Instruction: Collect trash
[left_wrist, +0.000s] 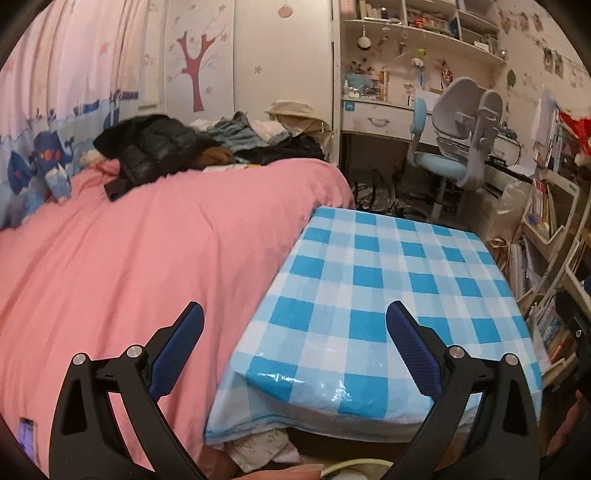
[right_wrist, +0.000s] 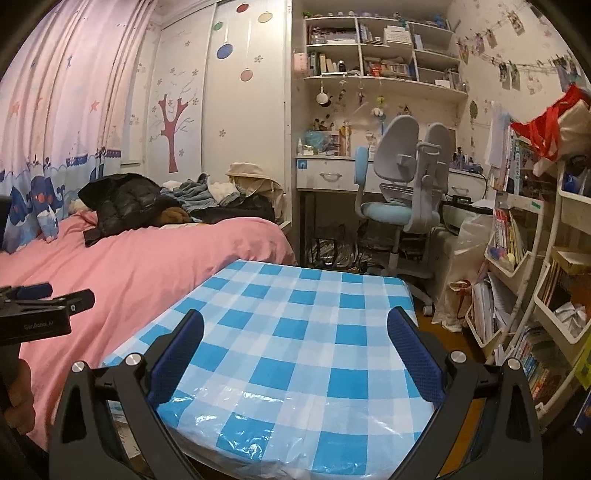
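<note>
Between the blue pads of the left gripper, spread wide and holding nothing, lies only the near edge of the table under its blue-and-white checked cloth, with the pad at 9 o'clock hanging over the pink bedspread and the pad at 3 o'clock over the cloth; the right gripper is likewise spread wide and empty, both its pads above the same cloth, whose glossy surface shows no wrapper, cup or scrap in either view. Moving outward, the left tool itself appears at 9 o'clock in the right wrist view, held in a hand. At 11 o'clock a heap of clothes sits on the far end of the bed, at 1 o'clock a grey and blue desk chair stands before the desk, and at 3 o'clock shelves of books crowd the wall, with a clear plastic bag slumped on the floor near them. As for the trash, I cannot point to any piece with confidence: the tabletop looks bare and the floor clutter under the desk is too dim to read. This looks like the very start, a search step with nothing yet picked up. The next move calls for sweeping the cameras lower and wider to find a target before either tool closes
</note>
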